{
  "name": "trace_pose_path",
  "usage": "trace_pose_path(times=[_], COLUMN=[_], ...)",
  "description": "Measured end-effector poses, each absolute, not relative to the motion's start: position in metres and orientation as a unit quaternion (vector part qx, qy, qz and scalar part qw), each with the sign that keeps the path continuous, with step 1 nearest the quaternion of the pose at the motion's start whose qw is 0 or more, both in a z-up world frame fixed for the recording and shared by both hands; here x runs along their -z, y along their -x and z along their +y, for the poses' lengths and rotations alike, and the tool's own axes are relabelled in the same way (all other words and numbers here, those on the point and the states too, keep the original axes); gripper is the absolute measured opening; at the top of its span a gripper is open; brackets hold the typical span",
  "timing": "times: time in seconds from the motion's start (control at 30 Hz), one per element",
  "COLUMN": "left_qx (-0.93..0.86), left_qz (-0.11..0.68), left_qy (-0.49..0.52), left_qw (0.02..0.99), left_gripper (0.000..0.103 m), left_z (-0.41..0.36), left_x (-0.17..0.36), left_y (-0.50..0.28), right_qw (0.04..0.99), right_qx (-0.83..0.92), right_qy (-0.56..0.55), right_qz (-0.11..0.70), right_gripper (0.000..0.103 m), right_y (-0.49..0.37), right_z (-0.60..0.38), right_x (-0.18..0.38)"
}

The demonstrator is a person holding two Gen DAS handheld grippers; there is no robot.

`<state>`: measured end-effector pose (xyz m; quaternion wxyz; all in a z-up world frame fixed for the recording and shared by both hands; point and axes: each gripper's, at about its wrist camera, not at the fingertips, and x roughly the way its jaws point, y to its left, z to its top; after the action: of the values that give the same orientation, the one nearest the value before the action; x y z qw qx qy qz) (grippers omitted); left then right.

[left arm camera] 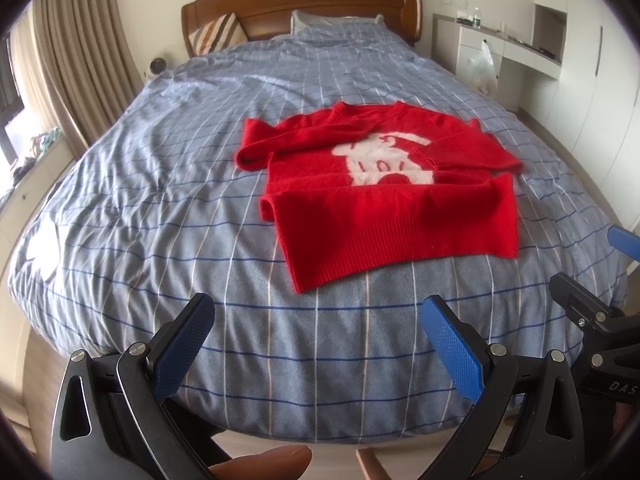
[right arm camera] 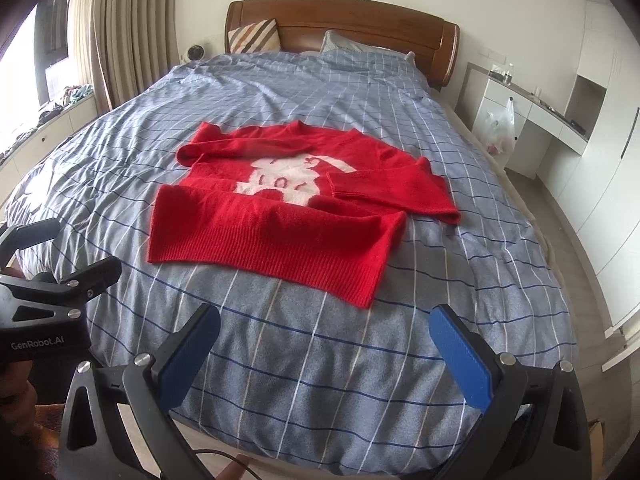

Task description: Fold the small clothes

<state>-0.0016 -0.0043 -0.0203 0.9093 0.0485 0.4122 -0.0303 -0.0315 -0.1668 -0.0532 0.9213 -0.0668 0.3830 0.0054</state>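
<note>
Both spread wide and empty, left gripper (left arm camera: 316, 316) and right gripper (right arm camera: 326, 328), short of red sweater (right arm camera: 280, 216) flat on checked duvet (right arm camera: 320, 380)

The bed (right arm camera: 320, 380) is covered by a grey-blue duvet (left arm camera: 168, 200) with a white and dark-blue grid pattern; its surface is creased. A red sweater (right arm camera: 280, 224) with a white motif lies flat on the duvet near the foot end, both sleeves folded inward across the body. A striped cushion (right arm camera: 256, 36) and a pillow (right arm camera: 344, 44) rest against the wooden headboard (right arm camera: 360, 20).
</note>
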Motion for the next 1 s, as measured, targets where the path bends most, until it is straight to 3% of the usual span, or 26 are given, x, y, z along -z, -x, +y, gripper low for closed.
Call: trace_pose_path(times=[1.0], left_qx=[0.033], left_qz=[0.451], left_qy=[-0.022], left_qw=[0.892], left_gripper=[0.103], left_z=[0.008], left_x=[0.040], left_y=[-0.009], right_qw=[0.916], right_qx=[0.034], right_qy=[0.080], right_qz=[0.392], right_gripper=[0.103], right_y=[0.030], right_z=[-0.177], right_x=[0.061])
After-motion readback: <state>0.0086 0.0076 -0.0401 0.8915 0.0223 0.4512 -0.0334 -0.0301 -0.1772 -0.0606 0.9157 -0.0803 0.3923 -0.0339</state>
